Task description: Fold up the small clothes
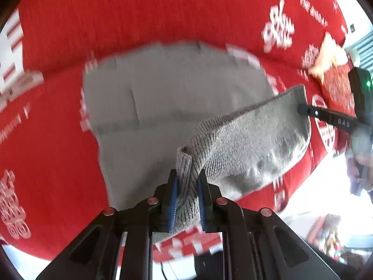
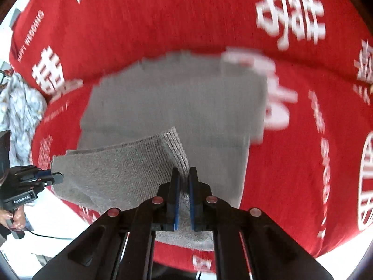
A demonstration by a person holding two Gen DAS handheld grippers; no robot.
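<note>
The step in hand seems to be the first fold of the grey knitted cloth (image 1: pixel 177 98): its near edge is lifted off the red cloth (image 1: pixel 116 11) that covers the counter, while the rest of it lies flat and spread on that cover. The lifted edge hangs between the two grippers like a loose band, and it sags a little in the middle.

The left gripper (image 1: pixel 187 186) is nearly pressed together and it pinches one bunched corner of the grey cloth between its blue pads; the knit is rolled and thick there, so the jaws stand a little apart. The right gripper (image 2: pixel 184 182) is pressed together tightly on the other corner, where only the thin layered edge passes between its pads. In the left wrist view the tip of the right gripper is seen on the far end of the lifted band.

I judge that the next move calls for carrying both corners together, at equal height, forward over the flat part and laying them near the far edge, so that the fold comes straight. The background is blurred, so the exact far edge is hard to see
</note>
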